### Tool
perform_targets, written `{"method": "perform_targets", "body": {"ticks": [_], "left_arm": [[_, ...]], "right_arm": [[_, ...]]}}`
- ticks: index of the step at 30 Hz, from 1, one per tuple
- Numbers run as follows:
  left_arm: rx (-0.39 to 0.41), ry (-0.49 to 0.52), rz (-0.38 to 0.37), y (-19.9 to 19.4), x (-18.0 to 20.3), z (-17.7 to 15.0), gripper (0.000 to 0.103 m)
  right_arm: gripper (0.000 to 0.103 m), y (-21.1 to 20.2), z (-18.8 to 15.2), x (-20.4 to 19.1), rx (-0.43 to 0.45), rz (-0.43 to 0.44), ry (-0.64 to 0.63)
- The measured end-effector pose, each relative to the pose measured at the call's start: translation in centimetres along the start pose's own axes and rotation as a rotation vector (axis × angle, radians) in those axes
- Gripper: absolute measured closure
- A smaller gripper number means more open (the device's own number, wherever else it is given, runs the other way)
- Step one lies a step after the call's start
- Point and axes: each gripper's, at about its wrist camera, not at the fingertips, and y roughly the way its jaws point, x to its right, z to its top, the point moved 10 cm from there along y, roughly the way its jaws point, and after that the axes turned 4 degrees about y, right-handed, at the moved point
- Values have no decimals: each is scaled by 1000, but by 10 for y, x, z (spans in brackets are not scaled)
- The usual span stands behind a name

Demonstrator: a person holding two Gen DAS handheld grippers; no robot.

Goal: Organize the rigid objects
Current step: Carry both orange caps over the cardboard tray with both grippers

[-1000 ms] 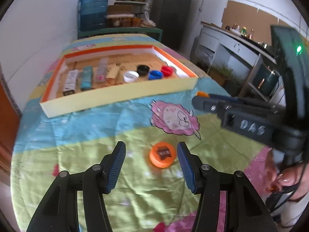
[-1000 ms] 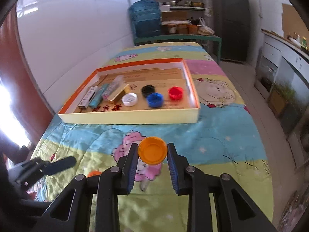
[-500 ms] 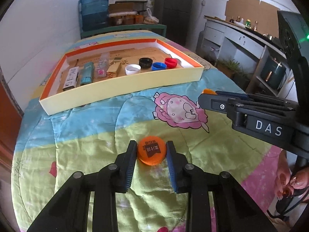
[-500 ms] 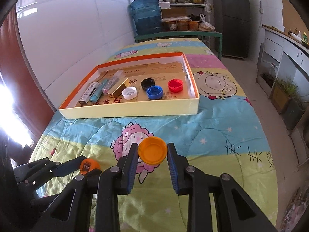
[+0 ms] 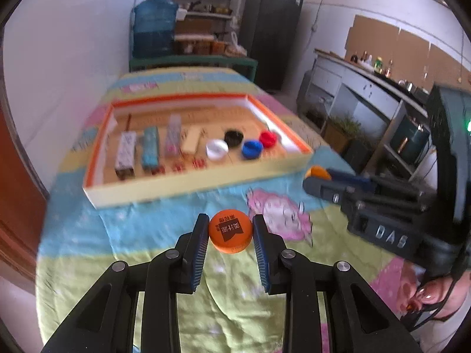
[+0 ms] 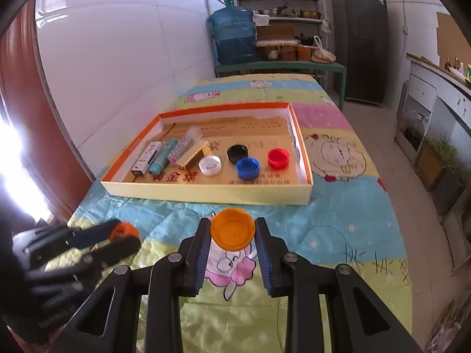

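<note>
- Left wrist view: the left gripper [image 5: 230, 232] pinches an orange printed cap [image 5: 230, 231] held clear of the cartoon-print quilt [image 5: 117, 235], on the near side of the orange-rimmed tray [image 5: 194, 186].
- In the tray lie four small boxes [image 5: 153, 147] at the left and white [image 5: 217, 148], black [image 5: 234, 138], blue [image 5: 252, 148] and red [image 5: 268, 138] caps at the right.
- Right of the tray, the right gripper [image 5: 316, 176] pinches a plain orange cap [image 5: 318, 172]; a hand [image 5: 432, 297] shows at the lower right.
- Beyond the tray stand a blue water jug [image 5: 155, 28], shelves [image 5: 203, 14] and a dark fridge [image 5: 272, 32].
- Right wrist view: the right gripper's jaws clamp the plain orange cap, hollow side up, near the tray's front wall.
- Left of the tray rises a white tiled wall [image 6: 117, 58]; to its right, a tiled floor [image 6: 382, 129] and a counter [image 6: 435, 88].
</note>
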Motion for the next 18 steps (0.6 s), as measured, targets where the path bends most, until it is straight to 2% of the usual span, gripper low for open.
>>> {"method": "perform_targets", "body": {"ticks": [10, 18], "left_arm": [[108, 12, 36, -23, -18, 61, 72], [169, 4, 67, -25, -41, 111, 72]], "right_arm": [[73, 6, 27, -11, 22, 4, -43], [73, 6, 61, -11, 64, -3, -58]]}}
